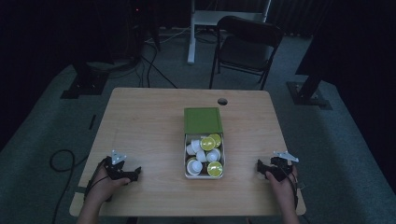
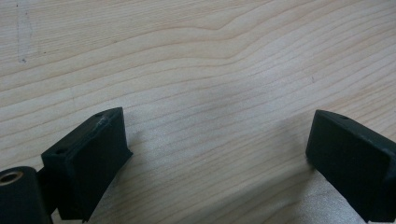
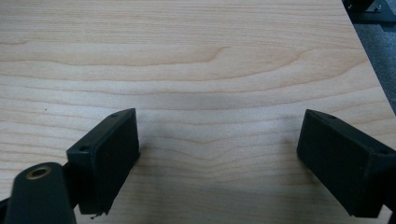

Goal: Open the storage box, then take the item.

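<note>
1. Box [image 1: 204, 174] of cups sits at the centre of the high view, a little below the middle of the table [image 1: 144, 126]; its white walls frame the open lower part.
2. Lid [image 1: 202, 120], green, covers the upper end of the box, toward the top of the frame.
3. Cups [image 1: 201, 156] fill the open part: some show white sides, others yellow foil tops, and they lie packed against one another.
4. Left gripper [image 1: 135, 172] rests at the lower left of the high view, near the table's bottom edge, held in the person's left hand [image 1: 103, 183]. It lies well apart from the box, pointing toward the frame's centre.
5. In the left gripper view the two black jaws stand wide apart at the lower corners, with bare wood grain between them and nothing held.
6. Right gripper [image 1: 259, 167] rests at the lower right of the high view, in the right hand [image 1: 282, 184], also well apart from the box and pointing toward it.
7. In the right gripper view its jaws are spread wide at the lower corners over bare wood, gripping nothing; the table's edge and grey floor [image 3: 378, 51] show at the upper right.
8. Chair [image 1: 247, 46], dark, stands beyond the table at the top centre of the high view.
9. Hole [image 1: 222, 101] in the tabletop lies just above the lid, slightly right.
</note>
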### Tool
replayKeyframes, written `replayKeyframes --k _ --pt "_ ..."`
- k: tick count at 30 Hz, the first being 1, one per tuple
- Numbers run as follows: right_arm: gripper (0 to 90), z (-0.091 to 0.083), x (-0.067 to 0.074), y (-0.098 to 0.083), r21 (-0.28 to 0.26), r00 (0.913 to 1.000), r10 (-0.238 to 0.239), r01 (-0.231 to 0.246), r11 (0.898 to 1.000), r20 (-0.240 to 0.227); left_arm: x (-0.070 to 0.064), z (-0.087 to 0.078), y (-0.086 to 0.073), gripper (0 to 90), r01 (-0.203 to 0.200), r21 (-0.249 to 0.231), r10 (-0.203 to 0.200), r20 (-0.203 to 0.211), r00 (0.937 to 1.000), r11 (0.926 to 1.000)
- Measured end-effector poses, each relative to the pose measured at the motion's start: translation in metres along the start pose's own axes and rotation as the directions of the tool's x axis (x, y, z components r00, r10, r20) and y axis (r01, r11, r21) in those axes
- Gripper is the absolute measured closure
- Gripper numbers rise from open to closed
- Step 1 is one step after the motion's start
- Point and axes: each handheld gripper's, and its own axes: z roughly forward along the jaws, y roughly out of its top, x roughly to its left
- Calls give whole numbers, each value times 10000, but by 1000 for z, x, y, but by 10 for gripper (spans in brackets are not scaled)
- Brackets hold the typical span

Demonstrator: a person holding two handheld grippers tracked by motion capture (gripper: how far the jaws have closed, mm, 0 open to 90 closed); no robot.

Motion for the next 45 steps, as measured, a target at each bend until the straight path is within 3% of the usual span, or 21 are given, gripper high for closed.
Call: replayKeyframes --k 13,18,23,26,28,33,41,45 --pt "122 0 0 0 6 10000 2 -2 10000 -4 0 0 0 38 -232 34 231 235 9995 9997" --pt "121 0 0 0 7 10000 5 -5 10000 -8 -2 0 0 49 -483 -15 483 441 9979 9988" --pt "121 0 0 0 1 10000 -7 7 10000 -11 -6 1 3 50 -950 -164 955 307 9950 9953" --pt "121 0 0 0 0 10000 -7 7 10000 -11 -8 1 5 50 -1011 -213 1019 395 9940 9946" --pt "121 0 0 0 1 10000 -5 5 10000 -10 -13 0 10 50 -1257 -245 1270 580 9902 9918" --pt "121 0 0 0 6 10000 5 -5 10000 -9 -18 -3 16 50 -1321 -292 1341 842 9874 9908" --pt "121 0 0 0 -4 10000 -6 6 10000 -12 -31 -10 34 51 -1669 -718 1748 1247 9767 9834" --pt "121 0 0 0 -3 10000 -10 10 10000 -11 -39 -12 41 52 -1941 -964 2071 1515 9665 9762"
